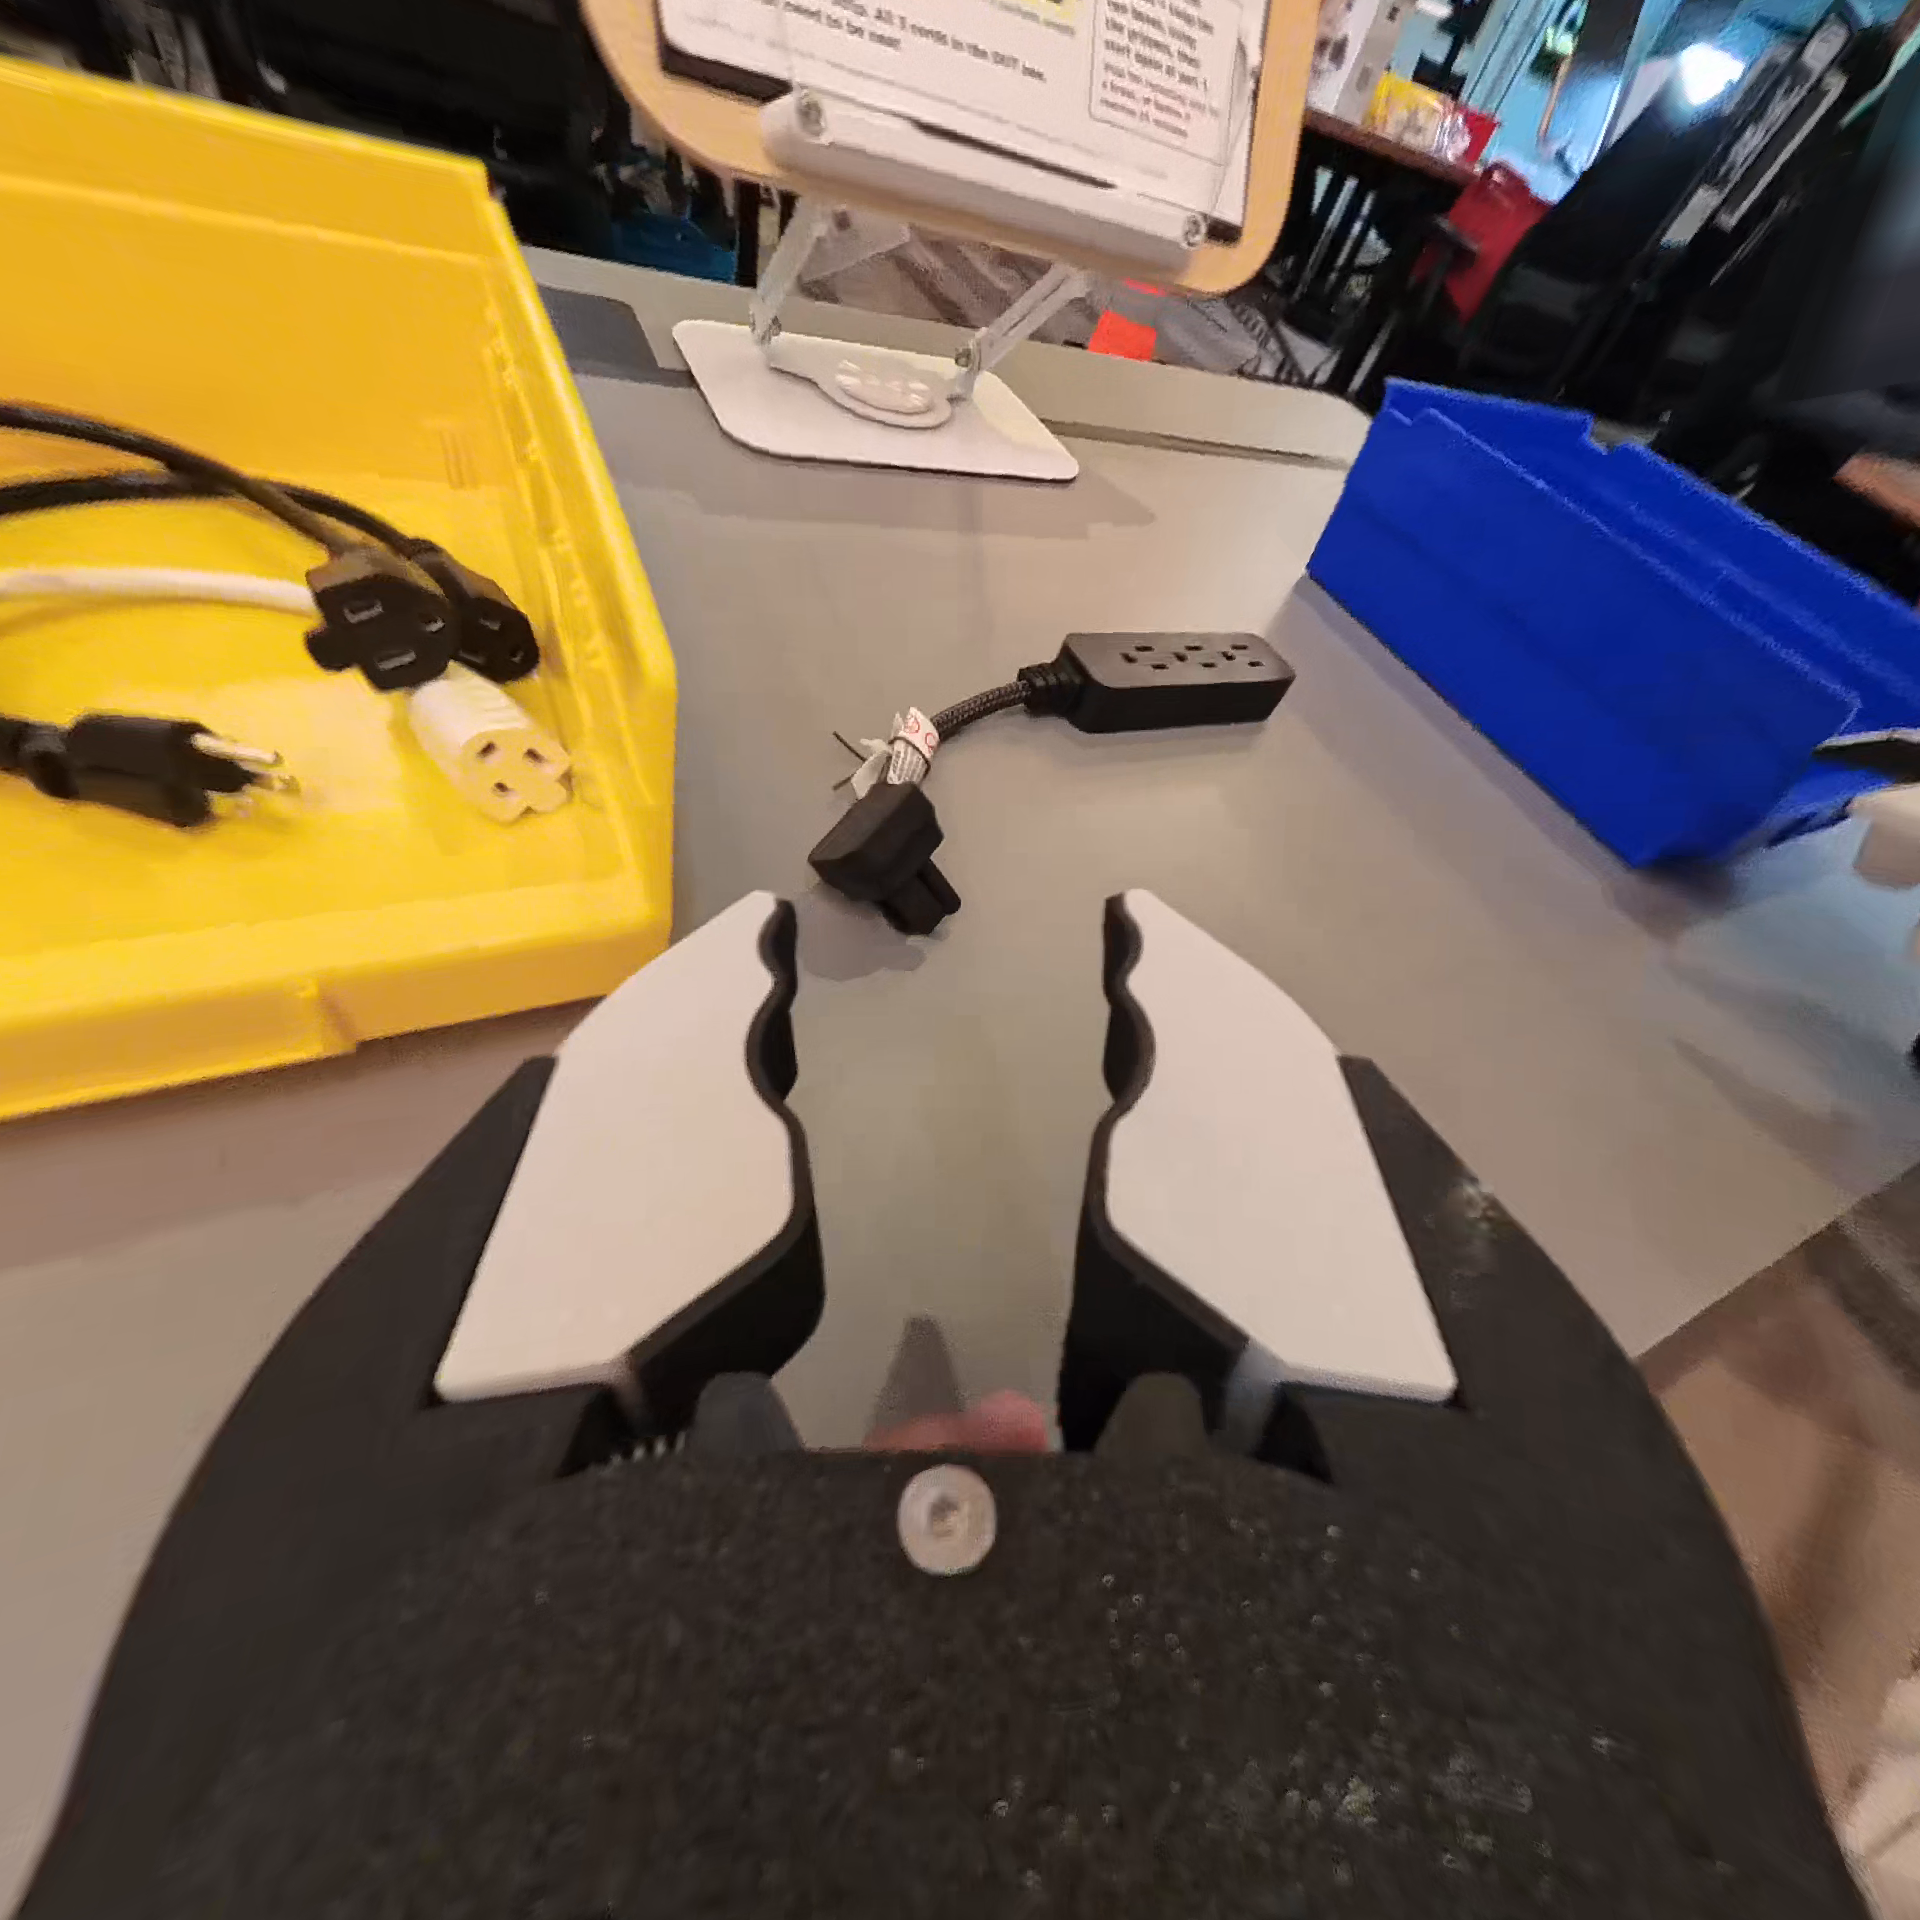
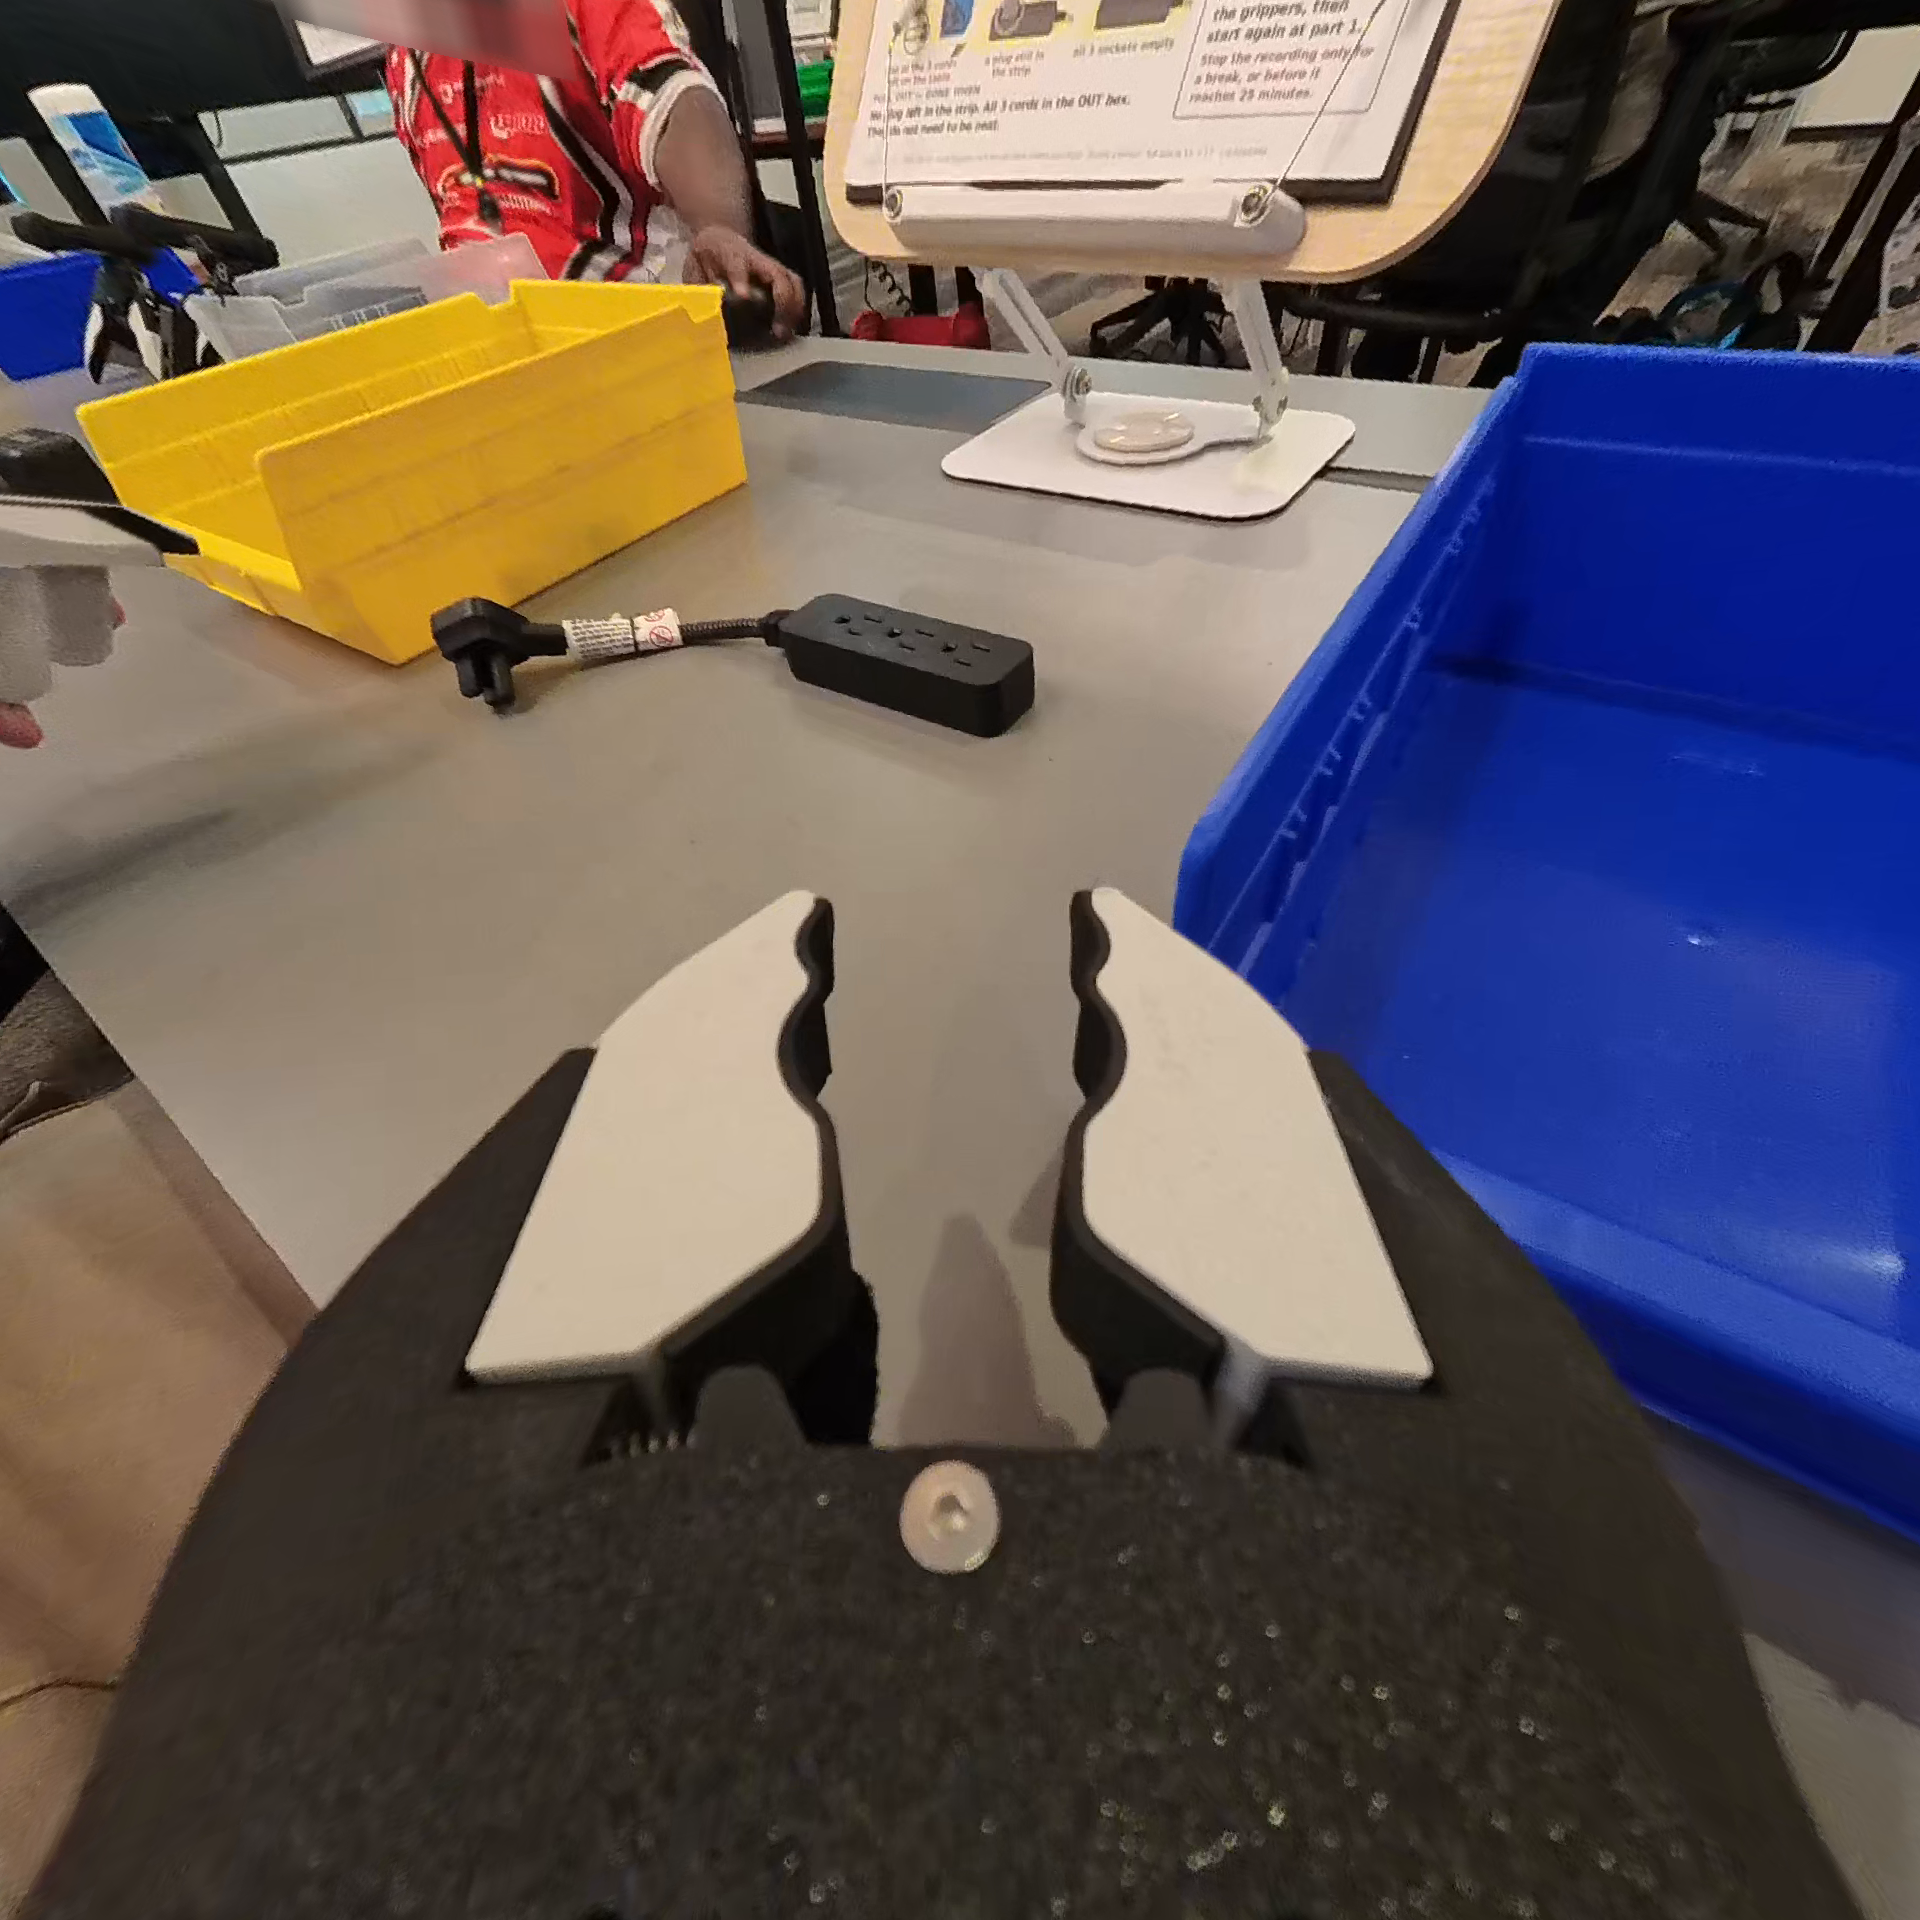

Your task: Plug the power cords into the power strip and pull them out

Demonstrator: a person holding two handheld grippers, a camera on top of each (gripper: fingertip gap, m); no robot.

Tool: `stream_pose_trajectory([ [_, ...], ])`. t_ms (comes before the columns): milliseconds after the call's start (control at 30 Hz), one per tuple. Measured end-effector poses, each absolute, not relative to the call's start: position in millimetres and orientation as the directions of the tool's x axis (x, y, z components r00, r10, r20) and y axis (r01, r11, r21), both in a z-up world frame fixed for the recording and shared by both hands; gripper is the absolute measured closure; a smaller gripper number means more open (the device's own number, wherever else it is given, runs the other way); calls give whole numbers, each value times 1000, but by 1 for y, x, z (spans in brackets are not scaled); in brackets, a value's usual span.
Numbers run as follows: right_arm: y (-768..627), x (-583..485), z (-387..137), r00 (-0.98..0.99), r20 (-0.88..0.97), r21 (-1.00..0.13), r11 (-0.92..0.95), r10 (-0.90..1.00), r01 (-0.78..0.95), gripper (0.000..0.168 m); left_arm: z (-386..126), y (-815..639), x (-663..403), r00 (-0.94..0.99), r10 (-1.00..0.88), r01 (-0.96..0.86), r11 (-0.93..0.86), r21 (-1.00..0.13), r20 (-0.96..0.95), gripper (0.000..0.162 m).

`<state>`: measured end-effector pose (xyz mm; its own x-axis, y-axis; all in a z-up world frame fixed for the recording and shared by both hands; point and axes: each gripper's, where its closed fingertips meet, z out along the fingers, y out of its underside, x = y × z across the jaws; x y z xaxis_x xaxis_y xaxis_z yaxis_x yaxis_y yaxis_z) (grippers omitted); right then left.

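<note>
A black power strip (image 1: 1174, 681) with empty sockets lies on the grey table, its short braided cord ending in a black plug (image 1: 883, 857). It also shows in the right wrist view (image 2: 909, 663). Two black cords (image 1: 416, 613) and a white cord (image 1: 488, 748) lie in the yellow bin (image 1: 343, 997), with a black pronged plug (image 1: 156, 769). My left gripper (image 1: 948, 914) is open and empty, just short of the strip's plug. My right gripper (image 2: 951, 914) is open and empty over bare table, well short of the strip.
A blue bin (image 2: 1351, 727), empty, stands at the right; it also shows in the left wrist view (image 1: 1621, 634). A white stand (image 1: 883, 405) holding an instruction sheet is at the back. A person in a red shirt (image 2: 540, 135) sits beyond the table. My right fingertips sit around 35 cm from my left ones. From my left tips it is roughly 9 cm to the black plug (image 1: 883, 857); from my right, 35 cm. My right wrist view (image 2: 452, 634) looks at it from another angle.
</note>
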<state>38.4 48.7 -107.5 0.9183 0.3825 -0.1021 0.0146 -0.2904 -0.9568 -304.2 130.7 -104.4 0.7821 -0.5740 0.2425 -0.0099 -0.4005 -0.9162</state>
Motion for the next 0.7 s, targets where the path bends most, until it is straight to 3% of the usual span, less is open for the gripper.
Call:
stream_pose_trajectory([
  [133, 50, 37, -110, 915, -122, -951, -308, 384, 3, 128, -110, 126, -301, 721, -590, 45, -483, -874, 363, 97],
  [233, 53, 38, -115, 915, -131, -946, -325, 381, 0, 128, -113, 122, -295, 695, -611, 29, -502, -864, 379, 81],
  [333, 55, 37, -113, 906, -168, -945, -326, 390, -34, 128, -115, 119, -295, 703, -614, 2, -503, -864, 359, 95],
  [567, 55, 36, -116, 898, -190, -938, -343, 397, -47, 128, -117, 121, -298, 732, -613, -45, -479, -876, 298, 109],
  [700, 51, 33, -119, 894, -191, -932, -362, 405, -36, 128, -118, 123, -305, 748, -594, -39, -486, -873, 297, 109],
])
